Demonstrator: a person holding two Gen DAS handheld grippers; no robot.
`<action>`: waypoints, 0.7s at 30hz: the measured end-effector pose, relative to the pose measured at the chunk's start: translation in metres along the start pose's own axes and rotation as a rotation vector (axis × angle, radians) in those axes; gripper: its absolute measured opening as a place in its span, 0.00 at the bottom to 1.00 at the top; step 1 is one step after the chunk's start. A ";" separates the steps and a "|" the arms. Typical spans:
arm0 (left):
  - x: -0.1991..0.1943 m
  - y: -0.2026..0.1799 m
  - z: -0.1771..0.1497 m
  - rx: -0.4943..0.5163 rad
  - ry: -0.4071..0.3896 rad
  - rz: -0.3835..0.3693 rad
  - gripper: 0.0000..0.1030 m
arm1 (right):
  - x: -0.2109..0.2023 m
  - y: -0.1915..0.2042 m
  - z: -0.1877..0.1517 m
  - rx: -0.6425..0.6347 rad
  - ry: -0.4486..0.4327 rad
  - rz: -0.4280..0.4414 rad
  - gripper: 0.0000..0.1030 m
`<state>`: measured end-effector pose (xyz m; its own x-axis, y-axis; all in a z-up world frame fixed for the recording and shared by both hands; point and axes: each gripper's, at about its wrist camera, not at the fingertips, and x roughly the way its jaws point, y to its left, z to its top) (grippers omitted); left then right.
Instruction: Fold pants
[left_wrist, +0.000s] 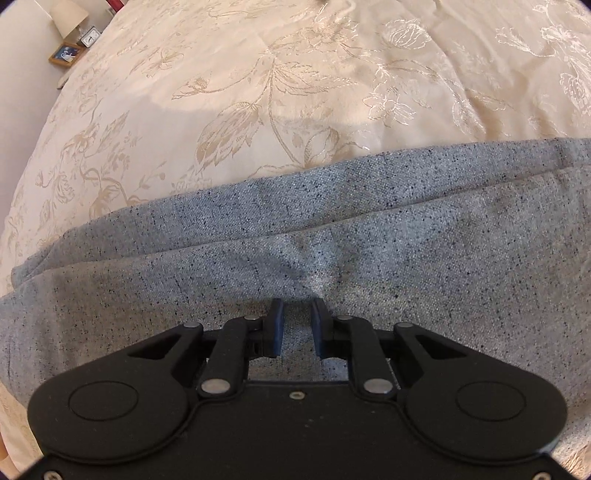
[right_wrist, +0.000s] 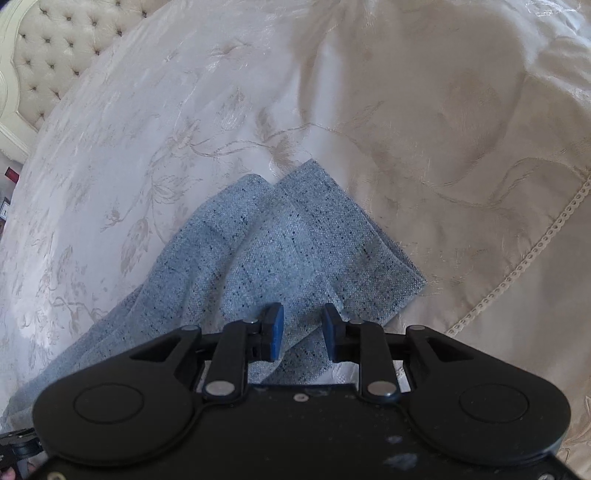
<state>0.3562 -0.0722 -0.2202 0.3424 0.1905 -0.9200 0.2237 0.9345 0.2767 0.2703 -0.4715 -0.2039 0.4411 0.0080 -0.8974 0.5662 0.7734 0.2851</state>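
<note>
Bed with cream floral bedspread (left_wrist: 221, 92), grey-blue speckled pants (left_wrist: 406, 251) lying directly on it, legs layered

The pants (left_wrist: 369, 243) are light blue-grey, flecked all over with small dark specks; the bedspread (left_wrist: 258, 92) under them is cream with a tone-on-tone floral and leaf pattern; the headboard (right_wrist: 55, 48) is cream too, button-tufted; both the left gripper (left_wrist: 297, 325) and right gripper (right_wrist: 302, 328) are black with blue finger pads.
</note>
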 end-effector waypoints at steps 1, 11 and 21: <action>0.000 0.000 0.000 0.000 -0.002 -0.002 0.24 | 0.004 0.001 -0.001 -0.015 0.009 -0.013 0.25; 0.000 0.001 -0.003 0.020 -0.019 -0.007 0.24 | 0.012 0.003 -0.006 -0.031 -0.004 -0.072 0.28; -0.010 0.011 -0.001 -0.010 -0.036 -0.056 0.24 | -0.032 0.004 -0.010 -0.056 -0.132 -0.142 0.03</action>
<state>0.3542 -0.0640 -0.2085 0.3622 0.1271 -0.9234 0.2348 0.9463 0.2223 0.2514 -0.4617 -0.1772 0.4492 -0.1836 -0.8744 0.5910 0.7950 0.1367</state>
